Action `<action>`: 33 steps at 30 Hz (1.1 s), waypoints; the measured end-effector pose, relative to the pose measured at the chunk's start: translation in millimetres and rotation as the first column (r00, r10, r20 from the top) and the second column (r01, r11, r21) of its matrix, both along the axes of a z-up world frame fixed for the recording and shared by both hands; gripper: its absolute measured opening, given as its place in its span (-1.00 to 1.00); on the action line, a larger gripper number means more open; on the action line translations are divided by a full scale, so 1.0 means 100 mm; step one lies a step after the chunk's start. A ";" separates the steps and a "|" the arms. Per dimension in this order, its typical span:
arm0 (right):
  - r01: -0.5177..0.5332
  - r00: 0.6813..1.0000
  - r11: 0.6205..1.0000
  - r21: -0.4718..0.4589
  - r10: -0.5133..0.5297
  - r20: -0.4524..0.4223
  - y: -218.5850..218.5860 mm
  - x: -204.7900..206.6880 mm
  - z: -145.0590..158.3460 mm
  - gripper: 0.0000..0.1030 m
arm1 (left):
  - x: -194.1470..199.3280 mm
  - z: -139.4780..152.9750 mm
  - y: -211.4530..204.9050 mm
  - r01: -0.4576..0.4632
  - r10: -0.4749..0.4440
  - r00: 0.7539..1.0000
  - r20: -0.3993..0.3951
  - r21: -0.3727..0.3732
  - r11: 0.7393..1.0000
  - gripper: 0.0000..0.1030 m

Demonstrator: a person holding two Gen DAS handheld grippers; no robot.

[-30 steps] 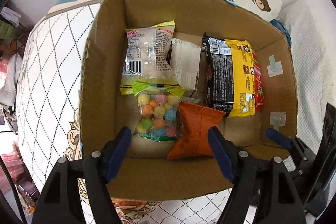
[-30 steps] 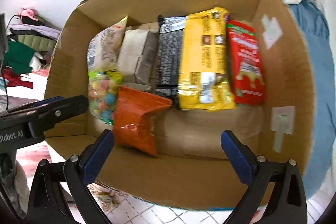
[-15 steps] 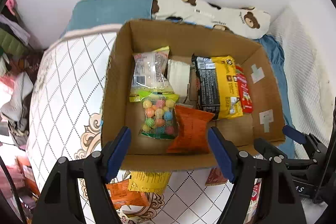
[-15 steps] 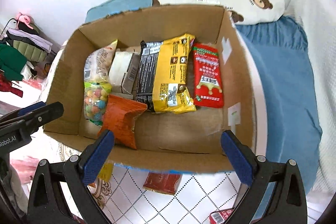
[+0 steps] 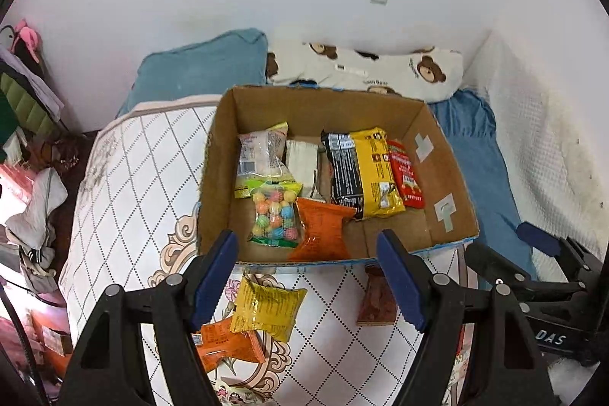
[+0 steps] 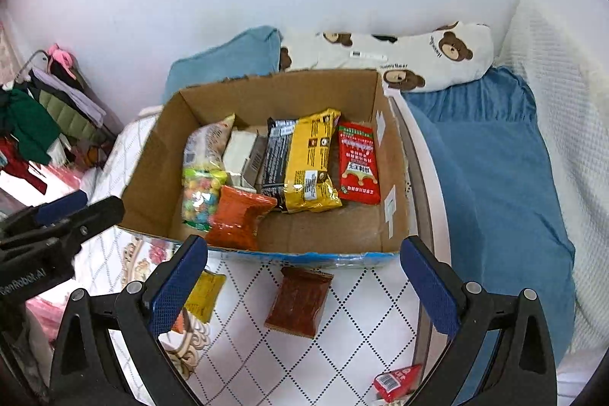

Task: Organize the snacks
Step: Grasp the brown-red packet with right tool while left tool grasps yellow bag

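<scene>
Both the left gripper [image 5: 308, 265] and right gripper [image 6: 304, 273] have withdrawn from the cardboard box [image 6: 304, 255], jaws apart and empty, exposing a dark red packet [image 6: 298, 301] on the bed just before the box, awaiting collection.

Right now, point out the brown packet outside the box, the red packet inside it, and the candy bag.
brown packet [image 6: 298, 301], right wrist view, center of face.
red packet [image 6: 358, 162], right wrist view, middle of label.
candy bag [image 5: 275, 215], left wrist view, the colored balls.
</scene>
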State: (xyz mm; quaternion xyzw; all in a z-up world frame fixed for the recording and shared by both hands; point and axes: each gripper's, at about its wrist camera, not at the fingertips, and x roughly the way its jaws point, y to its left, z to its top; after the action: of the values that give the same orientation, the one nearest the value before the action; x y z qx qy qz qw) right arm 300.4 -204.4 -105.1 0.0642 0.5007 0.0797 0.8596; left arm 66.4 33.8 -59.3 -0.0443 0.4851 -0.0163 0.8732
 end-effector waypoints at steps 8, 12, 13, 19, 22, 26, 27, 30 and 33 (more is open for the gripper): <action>-0.003 1.000 0.997 0.082 0.006 -0.030 0.01 -0.21 -0.14 1.00 | -0.19 -0.18 0.25 -0.113 0.113 0.994 -0.002 -0.009 0.994 0.94; -0.003 0.995 0.995 0.102 0.013 -0.102 0.09 -0.20 -0.56 0.99 | -0.24 -0.61 0.50 -0.193 0.191 0.975 -0.112 -0.013 0.981 0.94; 0.001 0.993 0.994 0.106 0.011 -0.119 0.12 -0.19 -0.70 0.90 | -0.25 -0.72 0.55 -0.217 0.212 0.967 -0.143 -0.019 0.976 0.94; 0.060 0.973 0.987 0.146 -0.025 -0.231 0.22 -0.11 -1.42 0.26 | -0.30 -1.36 0.78 -0.405 0.327 0.874 -0.360 -0.168 0.899 0.93; 0.076 0.972 0.993 0.090 -0.054 -0.227 0.30 -0.09 -1.60 0.35 | -0.21 -1.52 0.67 -0.435 0.352 0.852 -0.388 -0.147 0.889 0.93; 0.083 0.965 0.995 0.056 -0.066 -0.252 0.37 -0.06 -1.82 0.36 | -0.01 -1.84 0.47 -0.394 0.354 0.845 -0.401 -0.018 0.919 0.94; 0.081 0.966 0.996 0.039 -0.069 -0.251 0.38 -0.05 -1.86 0.36 | 0.00 -1.90 0.46 -0.391 0.358 0.840 -0.407 0.003 0.921 0.94; 0.067 0.963 0.998 -0.004 -0.065 -0.262 0.42 -0.02 -1.98 0.36 | -0.06 -2.05 0.49 -0.373 0.347 0.837 -0.423 0.023 0.927 0.90; 0.044 0.962 0.999 -0.001 -0.042 -0.272 0.40 -0.06 -2.05 0.26 | -0.25 -2.07 0.54 -0.307 0.306 0.856 -0.416 0.066 0.949 0.90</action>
State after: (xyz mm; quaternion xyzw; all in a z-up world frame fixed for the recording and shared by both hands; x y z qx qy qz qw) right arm 294.8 -164.0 -310.0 0.0875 0.6120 0.0528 0.7842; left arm 41.6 87.7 -266.5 -0.1246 0.6487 0.1320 0.7391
